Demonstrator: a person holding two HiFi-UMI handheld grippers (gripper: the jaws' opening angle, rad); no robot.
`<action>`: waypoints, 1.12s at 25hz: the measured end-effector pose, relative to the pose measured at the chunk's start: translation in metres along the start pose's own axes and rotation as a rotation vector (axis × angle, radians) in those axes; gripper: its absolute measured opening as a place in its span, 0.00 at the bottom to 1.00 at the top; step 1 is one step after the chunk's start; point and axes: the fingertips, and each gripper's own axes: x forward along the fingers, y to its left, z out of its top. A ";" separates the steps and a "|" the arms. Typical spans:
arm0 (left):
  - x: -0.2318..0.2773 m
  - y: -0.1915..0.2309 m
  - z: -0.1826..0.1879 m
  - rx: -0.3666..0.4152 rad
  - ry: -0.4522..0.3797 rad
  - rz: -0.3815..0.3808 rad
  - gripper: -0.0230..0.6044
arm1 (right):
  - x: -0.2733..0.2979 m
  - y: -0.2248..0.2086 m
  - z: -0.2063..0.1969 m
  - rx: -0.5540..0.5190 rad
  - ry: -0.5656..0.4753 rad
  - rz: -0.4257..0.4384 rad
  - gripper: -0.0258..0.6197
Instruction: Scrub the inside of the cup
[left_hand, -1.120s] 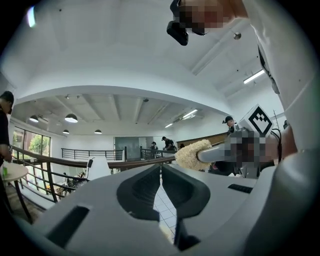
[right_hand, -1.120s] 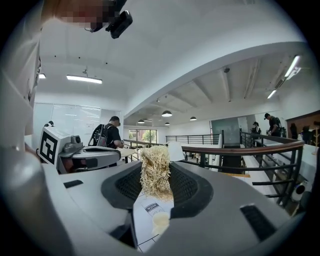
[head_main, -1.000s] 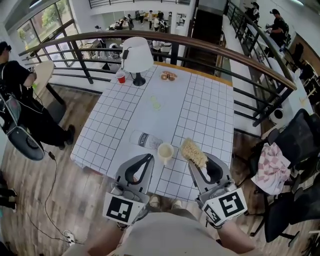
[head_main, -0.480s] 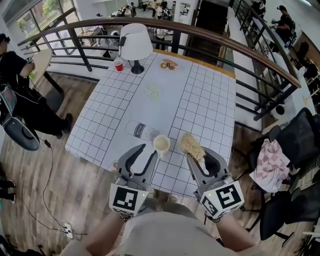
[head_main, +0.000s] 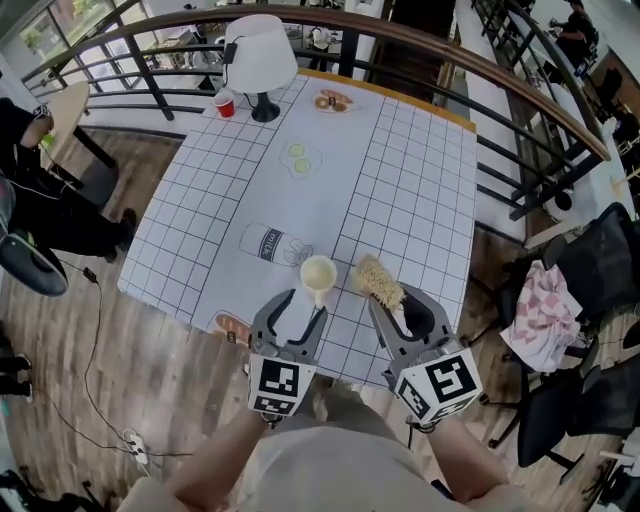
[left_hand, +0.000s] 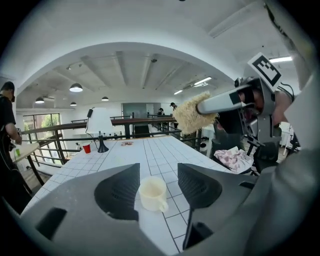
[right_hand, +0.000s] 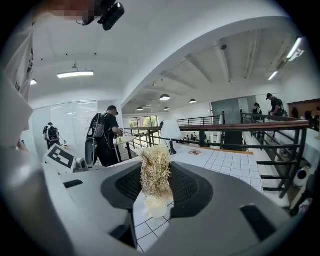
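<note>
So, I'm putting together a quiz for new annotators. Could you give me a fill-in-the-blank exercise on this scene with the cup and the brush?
1. The right gripper is shut on the ____ of the brush.
2. The cup stands ____ on the table.
3. The left gripper, its jaws opening, holds ____; the cup stands free before it.
Missing words: handle; upright; nothing.

My cup (head_main: 318, 272) is cream, my brush (head_main: 378, 281) is straw-tan, the tablecloth (head_main: 400, 180) is white with a thin dark grid, and the party cup (head_main: 224, 105) is red.
</note>
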 end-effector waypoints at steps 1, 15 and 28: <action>0.006 0.000 -0.011 0.002 0.024 0.001 0.39 | 0.004 -0.002 -0.004 0.002 0.006 -0.003 0.25; 0.083 -0.010 -0.128 -0.050 0.260 -0.051 0.41 | 0.050 -0.013 -0.057 0.022 0.082 -0.011 0.25; 0.092 -0.001 -0.136 0.004 0.190 -0.063 0.18 | 0.062 -0.009 -0.099 0.041 0.161 0.017 0.25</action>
